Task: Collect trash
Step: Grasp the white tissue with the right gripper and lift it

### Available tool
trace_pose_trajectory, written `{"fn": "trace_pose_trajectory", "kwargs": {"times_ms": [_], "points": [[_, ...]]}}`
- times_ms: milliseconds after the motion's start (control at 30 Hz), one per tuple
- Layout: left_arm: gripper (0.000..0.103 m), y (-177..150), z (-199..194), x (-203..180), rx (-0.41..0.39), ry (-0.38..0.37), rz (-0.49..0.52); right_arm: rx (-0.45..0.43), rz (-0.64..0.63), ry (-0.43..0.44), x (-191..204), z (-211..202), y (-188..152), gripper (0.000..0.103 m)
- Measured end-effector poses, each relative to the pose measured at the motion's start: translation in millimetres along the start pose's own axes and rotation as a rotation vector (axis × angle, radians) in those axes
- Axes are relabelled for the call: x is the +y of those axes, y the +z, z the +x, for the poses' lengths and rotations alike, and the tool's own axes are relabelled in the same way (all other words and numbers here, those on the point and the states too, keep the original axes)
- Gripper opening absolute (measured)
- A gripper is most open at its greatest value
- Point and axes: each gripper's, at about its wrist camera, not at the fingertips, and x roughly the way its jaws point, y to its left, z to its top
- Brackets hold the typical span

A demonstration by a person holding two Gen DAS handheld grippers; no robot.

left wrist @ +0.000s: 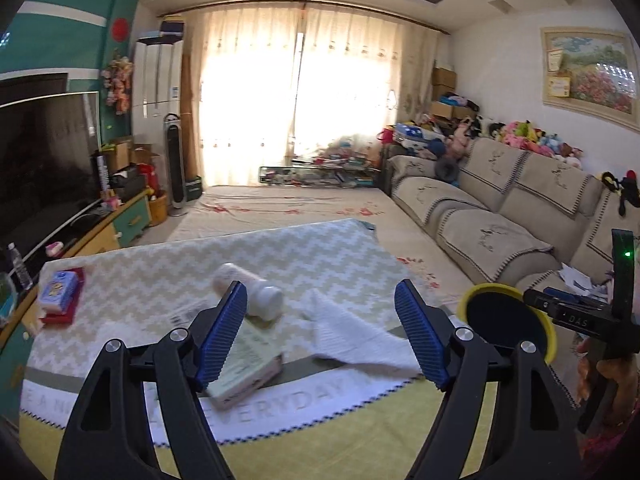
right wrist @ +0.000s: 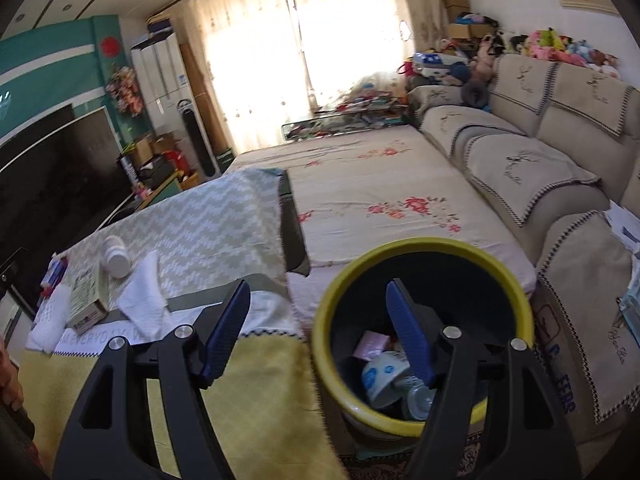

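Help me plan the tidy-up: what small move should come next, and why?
Probably ease the open left gripper forward around the white bottle lying on the table; both grippers hold nothing, and the bin already holds trash.

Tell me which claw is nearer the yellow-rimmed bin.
Right. The right claw hangs open over the bin's near rim, one finger above its inside. The left claw is open over the table, the bin off to its right.

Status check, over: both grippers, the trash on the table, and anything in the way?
Left gripper open, empty, over table. Right gripper open, empty, above yellow-rimmed bin. White bottle, flat box, tissue uncollected. Nothing blocking.
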Motion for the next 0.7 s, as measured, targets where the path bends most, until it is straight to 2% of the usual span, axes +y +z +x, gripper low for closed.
{"fn": "trace_pose_trajectory", "kwargs": {"times_ms": [200, 300, 367, 500, 700], "points": [[0.077, -15.2, -10.4, 88.3, -0.023, 0.123, -0.100, 0.082, -0.126, 0.186, 77.4, 29.8, 12.8, 0.067], [0.081, -19.0, -14.9, 113.0, -0.054, 0.139, -0.148, 0.129, -0.223, 0.253, 117.3, 45.2, 19.9, 0.068], [0.081, -22.2, -8.9, 114.0, -0.054, 0.141, -0.165, 0.150, -0.286, 0.289, 140.5, 54.5, 21.8, 0.069], [0.081, -29.6, 0.8, 120.4, -0.018, 0.145, -0.205, 0.203, -0.398, 0.279, 172.8, 78.2, 15.8, 0.072], [0.083, -33.3, 3.0, 126.8, -0.025, 0.176, -0.238, 0.231, -0.474, 0.214, 186.5, 103.6, -7.1, 0.074]]}}
